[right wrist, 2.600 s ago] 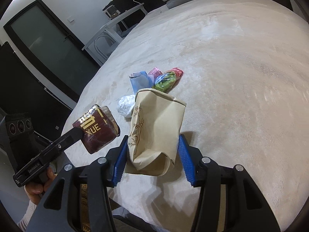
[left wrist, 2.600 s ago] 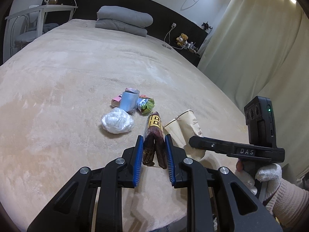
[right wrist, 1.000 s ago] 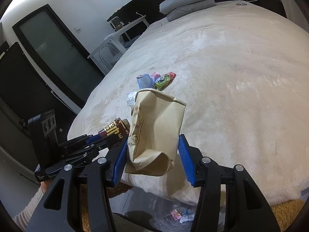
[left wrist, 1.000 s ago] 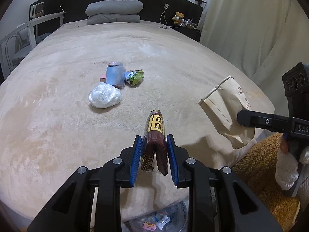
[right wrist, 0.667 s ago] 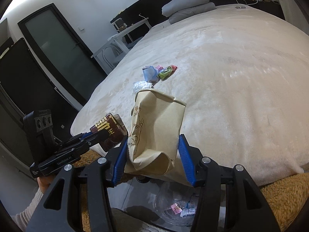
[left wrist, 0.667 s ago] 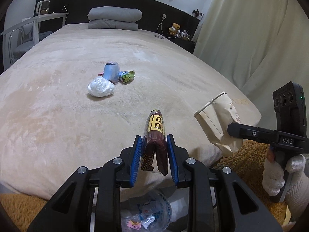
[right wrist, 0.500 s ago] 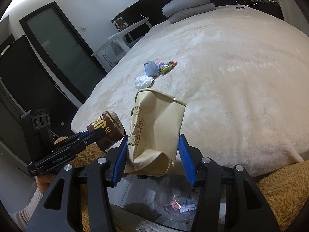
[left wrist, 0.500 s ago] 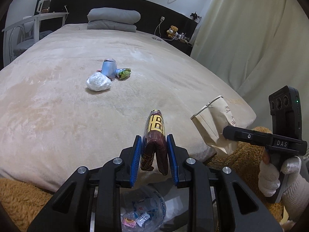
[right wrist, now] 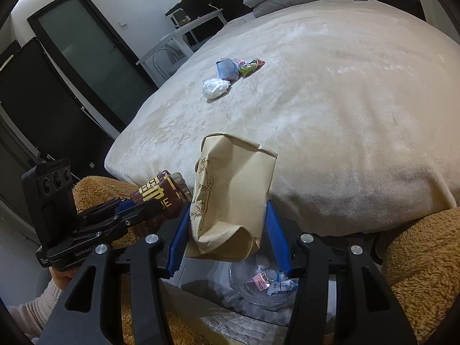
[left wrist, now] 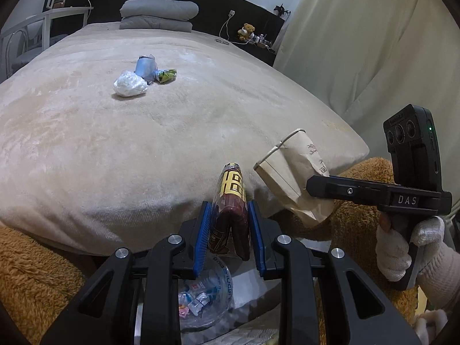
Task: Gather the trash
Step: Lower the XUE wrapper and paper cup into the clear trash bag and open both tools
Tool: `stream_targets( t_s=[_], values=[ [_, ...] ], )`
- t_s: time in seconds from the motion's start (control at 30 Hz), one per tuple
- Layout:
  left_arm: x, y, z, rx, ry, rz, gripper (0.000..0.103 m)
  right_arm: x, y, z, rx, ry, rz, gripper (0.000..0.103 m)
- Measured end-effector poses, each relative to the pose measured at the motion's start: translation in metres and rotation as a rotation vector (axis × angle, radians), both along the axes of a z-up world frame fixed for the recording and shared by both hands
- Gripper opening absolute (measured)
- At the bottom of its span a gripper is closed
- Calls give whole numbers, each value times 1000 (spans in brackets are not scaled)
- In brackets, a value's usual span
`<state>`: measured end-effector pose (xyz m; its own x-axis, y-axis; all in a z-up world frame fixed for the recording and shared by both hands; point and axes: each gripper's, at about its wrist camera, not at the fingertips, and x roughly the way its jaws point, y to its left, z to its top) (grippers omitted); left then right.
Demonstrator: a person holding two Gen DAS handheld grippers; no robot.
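Both tools have been drawn back off the bed (left wrist: 143, 149) above the clear bin (right wrist: 258, 284), the left tool (left wrist: 230, 230) clamped on the brown wrapper (left wrist: 230, 207), the right tool (right wrist: 227, 235) on the paper bag (right wrist: 233, 189), so dropping is judged next.

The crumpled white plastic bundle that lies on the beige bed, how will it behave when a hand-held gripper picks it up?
The crumpled white plastic bundle probably weighs little: the beige bed barely dents under it. Its wrinkled, glossy film suggests it would squash between pads and may slip. Its lumpy, flattened shape makes rolling unlikely.
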<state>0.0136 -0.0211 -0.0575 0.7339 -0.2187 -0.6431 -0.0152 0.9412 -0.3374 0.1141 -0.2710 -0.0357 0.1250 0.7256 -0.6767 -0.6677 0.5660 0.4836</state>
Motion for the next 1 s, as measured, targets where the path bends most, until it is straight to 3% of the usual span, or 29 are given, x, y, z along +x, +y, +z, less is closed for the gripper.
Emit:
stream_targets(
  t_s=[0.47,0.63,1.0],
  values=[
    [2,-4,-35,-14,170,11,26,-12,22,-43,-169,106,21,51],
    [10,0,-55,-33,272,32,26,-10,33,-63,-257,139,24,51],
    [28,3,-100,-77,481,38,26,0,53,-113,-411,303,24,51]
  ],
)
